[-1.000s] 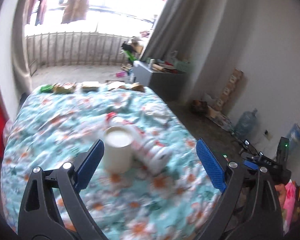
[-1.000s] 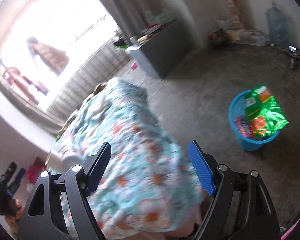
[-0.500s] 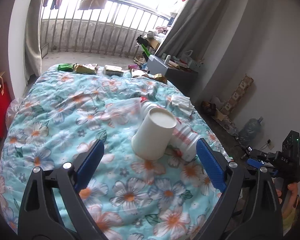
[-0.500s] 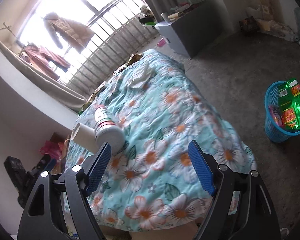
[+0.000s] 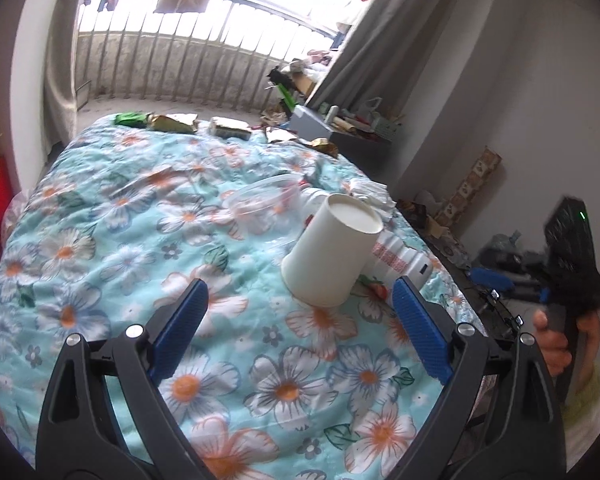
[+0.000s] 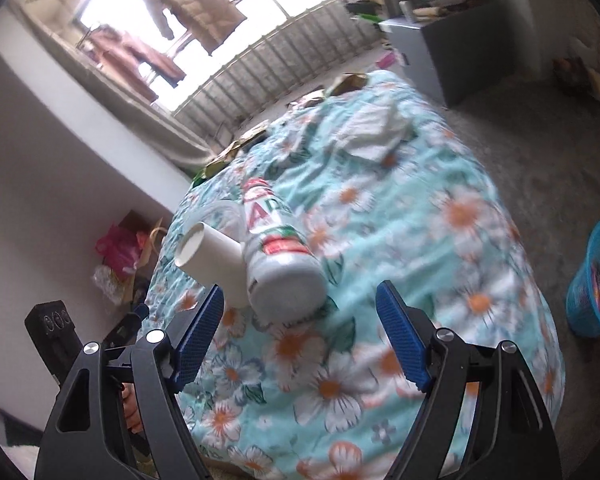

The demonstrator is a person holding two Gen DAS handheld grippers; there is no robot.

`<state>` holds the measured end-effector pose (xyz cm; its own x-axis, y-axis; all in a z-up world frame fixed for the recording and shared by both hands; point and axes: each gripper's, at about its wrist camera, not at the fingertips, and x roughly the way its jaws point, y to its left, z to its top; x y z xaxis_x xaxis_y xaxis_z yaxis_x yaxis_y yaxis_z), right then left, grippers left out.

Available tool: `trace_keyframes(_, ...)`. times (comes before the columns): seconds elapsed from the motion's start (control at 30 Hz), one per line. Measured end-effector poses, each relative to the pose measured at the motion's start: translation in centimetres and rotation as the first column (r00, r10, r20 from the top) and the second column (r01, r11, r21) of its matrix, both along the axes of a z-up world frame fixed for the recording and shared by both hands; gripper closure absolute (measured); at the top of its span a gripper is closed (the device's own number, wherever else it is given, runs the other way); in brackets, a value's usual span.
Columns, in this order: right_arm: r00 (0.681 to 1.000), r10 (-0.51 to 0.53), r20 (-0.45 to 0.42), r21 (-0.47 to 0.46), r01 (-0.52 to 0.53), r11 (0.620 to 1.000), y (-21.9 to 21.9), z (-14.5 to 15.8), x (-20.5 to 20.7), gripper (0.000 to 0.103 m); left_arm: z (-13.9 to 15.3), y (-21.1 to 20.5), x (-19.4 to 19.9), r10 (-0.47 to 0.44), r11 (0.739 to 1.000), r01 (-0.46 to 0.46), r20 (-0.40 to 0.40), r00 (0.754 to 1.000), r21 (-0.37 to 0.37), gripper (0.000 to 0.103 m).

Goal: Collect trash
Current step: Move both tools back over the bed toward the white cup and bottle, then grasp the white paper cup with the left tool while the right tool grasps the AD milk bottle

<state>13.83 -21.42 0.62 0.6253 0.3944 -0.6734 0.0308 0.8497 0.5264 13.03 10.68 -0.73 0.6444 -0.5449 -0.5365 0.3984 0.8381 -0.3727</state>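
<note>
Hovering above the floral quilt (image 5: 100,240), you kept both the left gripper (image 5: 300,332) and right gripper (image 6: 300,332) spread wide and empty; the paper cup (image 5: 332,256) leaned against the bottle (image 6: 280,256) ahead.

Beyond the tongs spreads a turquoise quilt printed with white and orange flowers (image 5: 100,240). Farther off, behind it, stands a barred balcony railing (image 5: 180,68) with a tan padded coat (image 6: 196,4) hanging above. A grey cabinet (image 6: 452,52) sits far ahead to the right.
</note>
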Motion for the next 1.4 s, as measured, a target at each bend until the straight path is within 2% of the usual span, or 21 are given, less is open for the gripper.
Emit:
trace_keyframes(0.23,0.984,0.154,-0.085,-0.027,-0.156,0.987,2.1,-0.7,7.2,0.03,0.4,-2.5,1.1,-0.093,0.996,0.093,0.065,0.994,0.004,0.014)
trace_keyframes(0.4,0.947,0.261,-0.187,0.001,-0.266,0.964,3.4,-2.9,11.5,0.032,0.2,-4.4,3.2,-0.115,0.993,0.115,0.076,0.99,-0.001,0.014)
trace_keyframes(0.5,0.923,0.302,-0.237,0.011,-0.308,0.951,4.2,-4.1,12.8,0.032,-0.1,-5.6,4.3,-0.128,0.992,0.128,0.083,0.988,0.012,0.021)
trace_keyframes(0.57,0.91,0.324,-0.259,0.052,-0.321,0.946,4.2,-4.8,13.6,0.032,-0.5,-6.2,5.0,-0.125,0.992,0.124,0.073,0.989,0.022,0.028)
trace_keyframes(0.67,0.896,0.351,-0.271,0.127,-0.328,0.936,4.1,-5.7,14.0,0.037,-1.3,-6.7,5.8,-0.114,0.993,0.113,0.049,0.992,0.028,0.036)
trace_keyframes(0.7,0.894,0.36,-0.268,0.159,-0.328,0.931,4.0,-5.9,14.0,0.043,-1.5,-6.7,6.1,-0.111,0.994,0.11,0.043,0.993,0.028,0.037)
trace_keyframes(0.77,0.899,0.354,-0.258,0.183,-0.315,0.931,3.7,-6.0,13.6,0.043,-1.9,-6.8,6.3,-0.108,0.994,0.107,0.032,0.994,0.024,0.044)
trace_keyframes(0.97,0.923,0.294,-0.249,0.197,-0.249,0.948,2.3,-5.8,10.8,0.044,-1.9,-6.6,5.7,-0.113,0.994,0.113,0.034,0.993,0.011,0.045)
trace_keyframes(1.2,0.956,0.161,-0.246,0.187,-0.117,0.975,0.1,-5.2,3.6,0.044,-1.1,-6.4,2.0,-0.16,0.987,0.16,-0.008,0.987,0.024,0.045)
trace_keyframes(1.3,0.962,0.114,-0.247,0.198,-0.065,0.978,-0.6,-5.2,0.3,0.044,-1.0,-5.9,0.0,-0.178,0.984,0.179,-0.047,0.983,0.012,0.045)
trace_keyframes(1.4,0.965,0.074,-0.252,0.214,-0.019,0.977,-1.1,-5.2,-2.7,0.044,-0.6,-5.5,-1.9,-0.19,0.982,0.19,-0.052,0.98,0.009,0.045)
